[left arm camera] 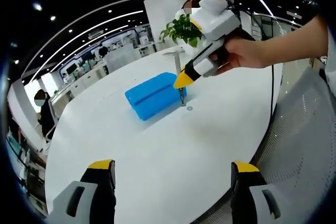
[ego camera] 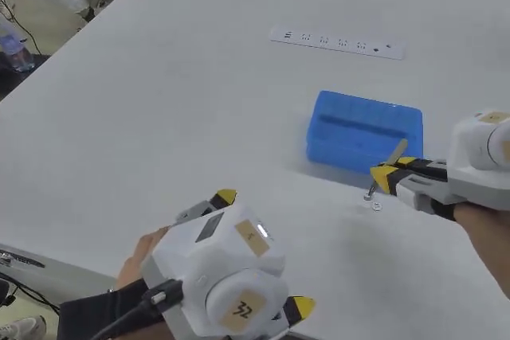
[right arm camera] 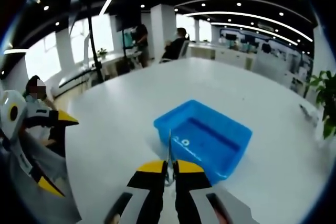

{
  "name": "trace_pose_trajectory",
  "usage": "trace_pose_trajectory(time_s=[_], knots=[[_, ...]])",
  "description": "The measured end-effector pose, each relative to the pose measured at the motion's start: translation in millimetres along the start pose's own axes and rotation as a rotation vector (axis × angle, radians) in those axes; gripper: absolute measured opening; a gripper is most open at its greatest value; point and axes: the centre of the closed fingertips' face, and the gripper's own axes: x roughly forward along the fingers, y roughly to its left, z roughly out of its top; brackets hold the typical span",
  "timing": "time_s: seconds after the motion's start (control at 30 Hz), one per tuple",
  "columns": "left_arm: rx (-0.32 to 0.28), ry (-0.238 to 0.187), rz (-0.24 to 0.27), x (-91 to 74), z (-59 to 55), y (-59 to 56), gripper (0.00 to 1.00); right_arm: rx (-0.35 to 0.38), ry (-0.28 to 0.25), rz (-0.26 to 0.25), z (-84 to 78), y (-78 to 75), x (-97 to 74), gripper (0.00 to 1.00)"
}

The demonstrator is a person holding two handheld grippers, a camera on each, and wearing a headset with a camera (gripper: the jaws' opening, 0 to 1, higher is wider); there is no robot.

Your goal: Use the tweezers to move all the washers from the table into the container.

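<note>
the tweezers (ego camera: 398,152) are a slim metal pair with a tan upper end, pinched between the pressed-together yellow-tipped jaws of the right gripper (ego camera: 388,174). in the head view their long axis slants from the tan end, up against the container's near wall, down to the point at the white surface (ego camera: 159,117). in the left gripper view the tweezers (left arm camera: 181,97) stand close to upright, tip down, just beside the near corner of the blue container (left arm camera: 155,95). i cannot tell whether the tip touches the surface. a small silver washer (ego camera: 377,206) lies flat on the surface just beside that tip, outside the container (ego camera: 365,137). in the right gripper view the thin blades (right arm camera: 169,145) run straight out from the right gripper (right arm camera: 170,169) toward the container's rim (right arm camera: 163,124). the left gripper (left arm camera: 172,167) has its jaws spread wide around nothing, well apart from the container, near the person's edge of the surface
</note>
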Motion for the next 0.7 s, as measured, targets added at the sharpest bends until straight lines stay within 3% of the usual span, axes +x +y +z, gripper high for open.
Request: trace_pose_trajectory(time_s=[0.17, 0.7], knots=[[-0.012, -0.009, 0.005, -1.0, 1.2, 1.7, 0.93, 0.035, -0.039, 0.006, 15.5, -4.2, -3.8, 0.03], [-0.006, -0.011, 0.002, -1.5, 1.1, 0.2, 0.93, -0.025, -0.117, -0.037, 54.9, -24.6, -0.3, 0.03]])
